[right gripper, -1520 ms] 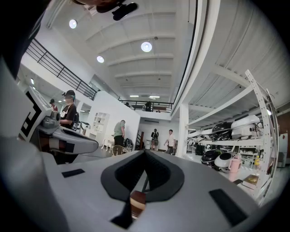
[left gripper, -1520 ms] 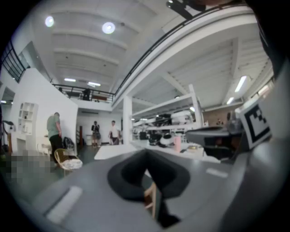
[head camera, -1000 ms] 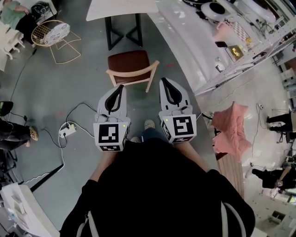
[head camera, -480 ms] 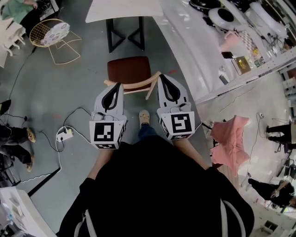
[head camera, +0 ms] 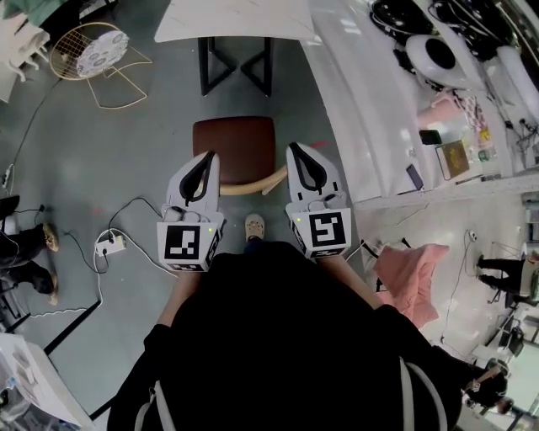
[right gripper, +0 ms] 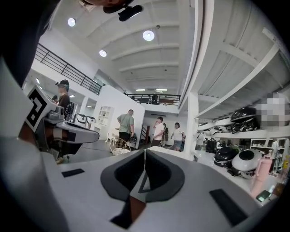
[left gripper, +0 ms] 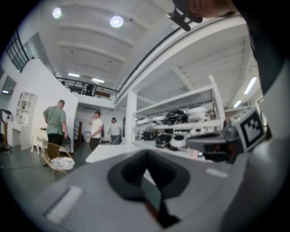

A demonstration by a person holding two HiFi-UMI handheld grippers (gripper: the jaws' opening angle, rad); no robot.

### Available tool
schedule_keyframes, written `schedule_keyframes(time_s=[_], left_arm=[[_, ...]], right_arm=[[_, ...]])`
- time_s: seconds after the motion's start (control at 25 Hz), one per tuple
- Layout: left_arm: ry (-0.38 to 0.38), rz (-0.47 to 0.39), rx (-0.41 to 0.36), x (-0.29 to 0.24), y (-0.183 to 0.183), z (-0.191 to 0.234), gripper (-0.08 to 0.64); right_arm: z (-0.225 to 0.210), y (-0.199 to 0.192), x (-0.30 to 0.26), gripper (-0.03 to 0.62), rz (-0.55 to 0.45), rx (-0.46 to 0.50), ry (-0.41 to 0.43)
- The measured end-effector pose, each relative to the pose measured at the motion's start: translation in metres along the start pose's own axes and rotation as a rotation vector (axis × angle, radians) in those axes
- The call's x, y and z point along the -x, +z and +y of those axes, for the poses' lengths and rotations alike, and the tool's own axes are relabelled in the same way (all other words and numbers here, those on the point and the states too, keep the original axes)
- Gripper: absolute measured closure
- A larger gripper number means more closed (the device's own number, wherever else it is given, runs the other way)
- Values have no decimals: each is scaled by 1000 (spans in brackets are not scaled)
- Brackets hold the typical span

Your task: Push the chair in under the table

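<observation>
**A:** Where is the chair?

**B:** The chair [head camera: 234,145], with its brown seat and pale wooden backrest [head camera: 249,185], stands on the grey floor on the near side of the white table [head camera: 221,18]. Its seat is not yet under the top. The table's black leg frame [head camera: 236,66] lies straight beyond it.

**A:** And the grippers?

**B:** The left gripper [head camera: 208,159] sits at the left end of the backrest and the right gripper [head camera: 295,150] at the right end. In each gripper view the jaws are closed tip to tip with nothing between them, so neither grasps the chair. They look set to shove the rail, though the head view does not show whether they touch it.

**A:** What could go wrong?

**B:** Closed jaws have little purchase on a curved rail. If one slides off its end, or one side pushes harder, the chair will likely swing round instead of running straight. The seat looks about as wide as the leg frame, so a skewed chair could knock against the frame and stop short, or nudge the table. Pushing high on the backrest might also tip the chair if a leg catches. The person's shoe [head camera: 253,226] is close behind the chair, so the person could trip when stepping after it.
</observation>
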State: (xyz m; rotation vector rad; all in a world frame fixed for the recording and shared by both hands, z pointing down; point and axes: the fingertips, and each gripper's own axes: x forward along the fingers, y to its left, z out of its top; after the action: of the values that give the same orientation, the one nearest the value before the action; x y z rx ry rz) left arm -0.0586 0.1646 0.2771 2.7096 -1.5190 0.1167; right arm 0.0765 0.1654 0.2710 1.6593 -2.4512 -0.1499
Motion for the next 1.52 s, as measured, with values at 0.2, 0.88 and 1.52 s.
schedule_keyframes(time_s=[0.2, 0.88, 1.52], left_arm=[[29, 2, -9, -36, -4, 11, 552], [21, 113, 37, -56, -47, 43, 552], [-94, 229, -7, -64, -132, 56, 551]], right_arm=[[-19, -15, -31, 571, 17, 2, 62], [-24, -63, -62, 571, 140, -15, 109], [-2, -145, -75, 569, 300, 47, 185]])
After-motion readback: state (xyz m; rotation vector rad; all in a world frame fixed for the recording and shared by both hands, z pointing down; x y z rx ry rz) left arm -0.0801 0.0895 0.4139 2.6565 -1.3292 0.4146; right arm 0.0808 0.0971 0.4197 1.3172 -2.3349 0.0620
